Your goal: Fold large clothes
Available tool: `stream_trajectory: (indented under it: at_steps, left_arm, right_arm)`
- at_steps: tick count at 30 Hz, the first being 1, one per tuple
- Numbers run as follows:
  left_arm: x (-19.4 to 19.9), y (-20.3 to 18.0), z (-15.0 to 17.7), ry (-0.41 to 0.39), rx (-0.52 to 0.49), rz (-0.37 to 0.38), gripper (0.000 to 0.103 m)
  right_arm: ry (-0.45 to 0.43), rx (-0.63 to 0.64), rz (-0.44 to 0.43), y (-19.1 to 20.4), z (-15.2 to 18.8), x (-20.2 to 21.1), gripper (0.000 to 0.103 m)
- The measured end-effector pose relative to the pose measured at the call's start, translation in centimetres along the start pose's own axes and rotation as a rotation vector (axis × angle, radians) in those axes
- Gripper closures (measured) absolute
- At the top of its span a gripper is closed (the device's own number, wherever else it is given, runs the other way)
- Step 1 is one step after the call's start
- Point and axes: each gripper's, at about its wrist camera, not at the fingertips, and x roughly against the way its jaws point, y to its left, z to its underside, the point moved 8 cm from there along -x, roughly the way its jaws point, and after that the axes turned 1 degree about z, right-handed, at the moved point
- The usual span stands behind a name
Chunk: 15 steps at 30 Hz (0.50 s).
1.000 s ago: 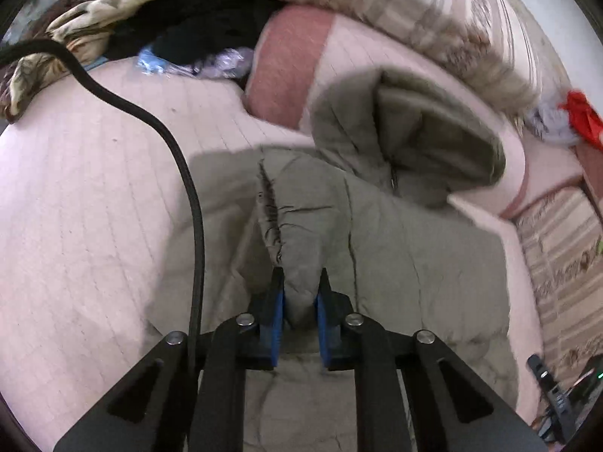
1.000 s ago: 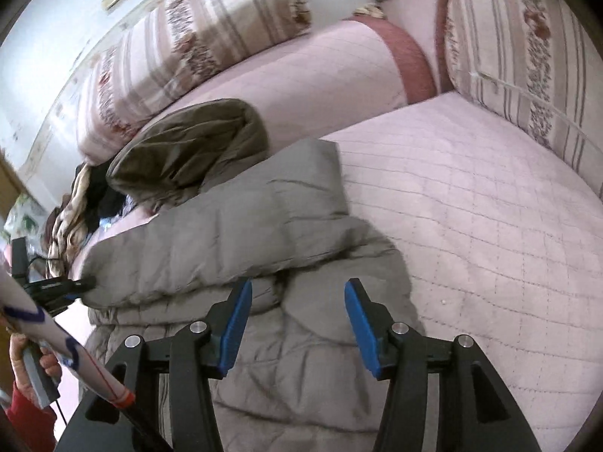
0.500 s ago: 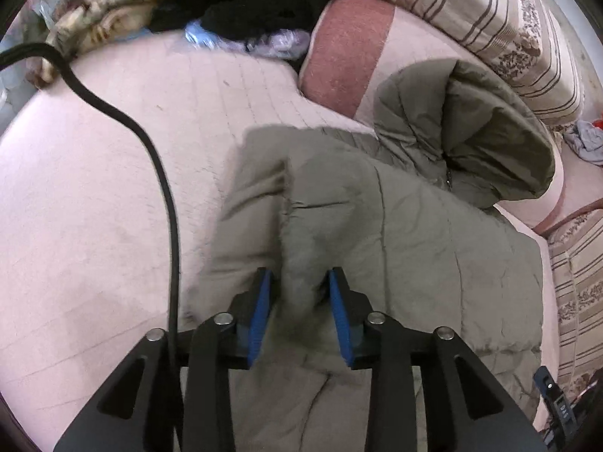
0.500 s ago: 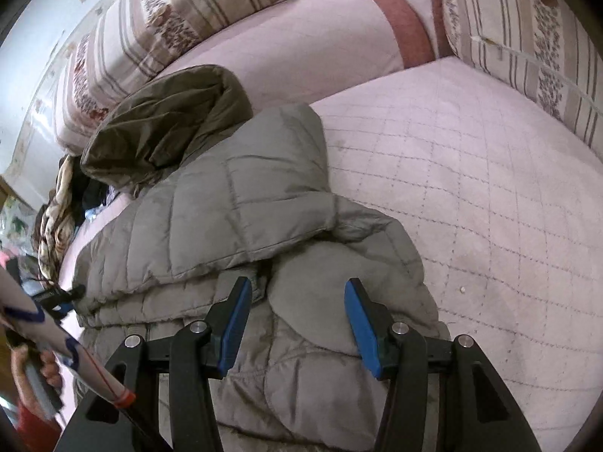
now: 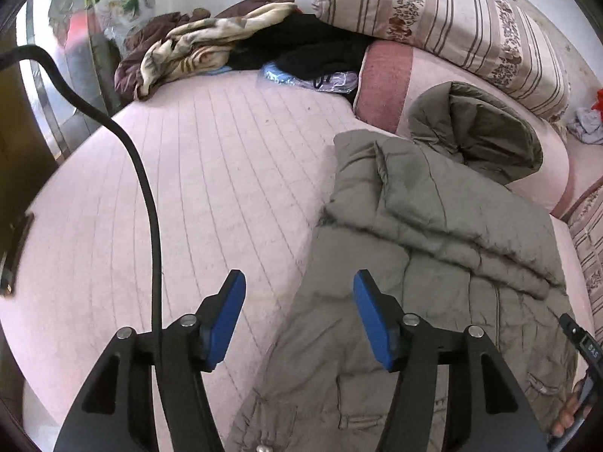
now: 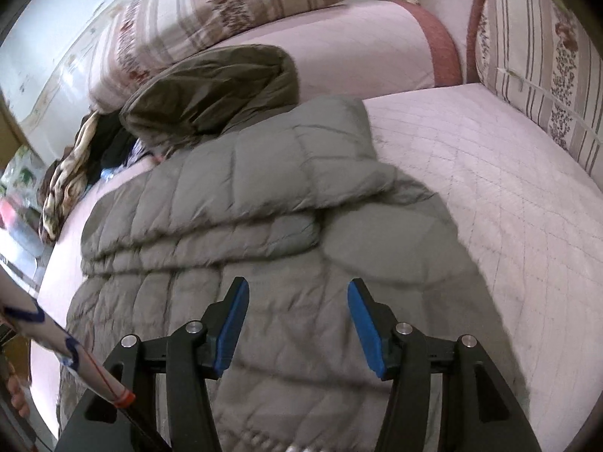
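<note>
Progress partial: grey-green quilted puffer jacket [image 5: 444, 248] lies on the pink quilted bed [image 5: 211, 196] with both sleeves laid across its body (hood and lower half unfolded), left gripper [image 5: 299, 314] and right gripper [image 6: 297, 324] fingers apart, empty.

matt quilted cloth jacket [image 5: 433, 233] on a stitched, matt pink fabric cover [image 5: 211, 188]; glossy black cable [image 5: 150, 203].
</note>
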Motion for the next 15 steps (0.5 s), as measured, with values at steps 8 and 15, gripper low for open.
stream_trajectory:
  at_steps: [8, 15]
  left_arm:
    - [-1.8, -2.0, 1.2, 0.004, -0.062, 0.036, 0.044]
    - [-3.2, -2.6, 1.1, 0.010, -0.088, 0.070, 0.044]
  right_arm:
    - [0.045, -0.013, -0.070, 4.8, -1.3, 1.4, 0.033]
    - [0.016, -0.164, -0.169, 9.2, -11.2, 0.1, 0.014]
